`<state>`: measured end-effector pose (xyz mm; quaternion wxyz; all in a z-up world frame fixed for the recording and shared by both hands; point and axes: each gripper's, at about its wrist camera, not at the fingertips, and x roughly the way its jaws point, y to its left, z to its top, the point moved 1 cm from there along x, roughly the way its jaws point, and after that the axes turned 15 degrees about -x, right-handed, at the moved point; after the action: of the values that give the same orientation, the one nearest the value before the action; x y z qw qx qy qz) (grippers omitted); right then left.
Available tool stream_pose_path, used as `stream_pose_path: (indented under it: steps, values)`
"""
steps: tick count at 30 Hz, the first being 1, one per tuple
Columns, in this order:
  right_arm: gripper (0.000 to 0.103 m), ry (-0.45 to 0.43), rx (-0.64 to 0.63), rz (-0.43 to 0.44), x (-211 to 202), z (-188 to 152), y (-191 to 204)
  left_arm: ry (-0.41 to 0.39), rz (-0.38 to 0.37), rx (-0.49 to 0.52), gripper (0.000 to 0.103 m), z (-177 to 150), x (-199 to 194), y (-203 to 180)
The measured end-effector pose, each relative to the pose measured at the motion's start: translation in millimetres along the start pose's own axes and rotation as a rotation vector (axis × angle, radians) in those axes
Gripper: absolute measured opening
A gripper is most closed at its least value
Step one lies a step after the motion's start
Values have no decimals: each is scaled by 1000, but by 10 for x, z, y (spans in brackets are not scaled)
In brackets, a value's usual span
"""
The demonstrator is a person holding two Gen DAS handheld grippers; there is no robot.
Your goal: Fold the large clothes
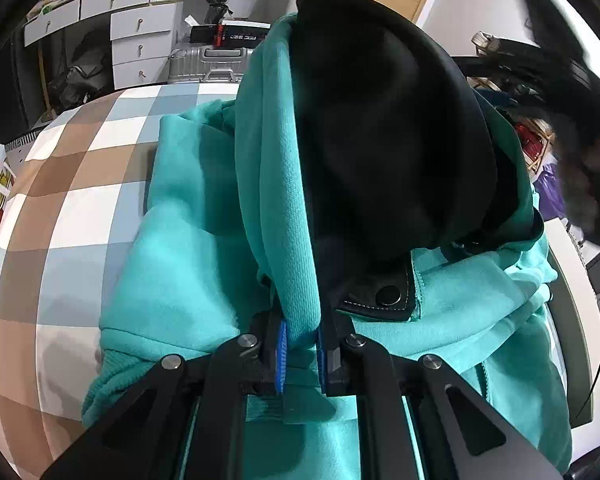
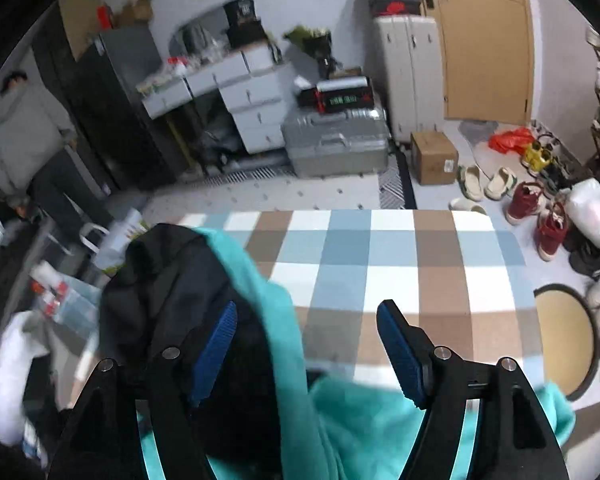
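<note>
A teal hoodie (image 1: 196, 264) with a black-lined hood (image 1: 380, 128) lies bunched on the checked bedspread (image 1: 60, 216). My left gripper (image 1: 302, 340) is shut on the teal hood edge, and the hood stands up in front of the camera. In the right wrist view my right gripper (image 2: 306, 320) is open and holds nothing. It hovers above the hoodie (image 2: 360, 416), with the raised hood (image 2: 168, 280) at its left finger (image 2: 216, 344). The checked bedspread (image 2: 380, 248) stretches beyond it.
White drawers (image 2: 252, 96), silver suitcases (image 2: 336, 140), a cardboard box (image 2: 434, 156) and shoes (image 2: 536, 208) are on the floor past the bed. A person (image 2: 28, 136) stands at the far left. A round stool (image 2: 564, 328) is at the right.
</note>
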<state>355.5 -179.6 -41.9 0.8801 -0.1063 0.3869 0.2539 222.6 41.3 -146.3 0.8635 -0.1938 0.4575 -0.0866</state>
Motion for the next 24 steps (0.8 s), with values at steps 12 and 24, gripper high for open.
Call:
stream_pose_path:
  steps: [12,24]
  values:
    - [4,5,-311,-268,-128,46,695,1,-107,-75,11,195,-416,142]
    - [4,-561,-495,-503,-1747,-1058,1495,-250,-171,2,82,881,-1236,-421]
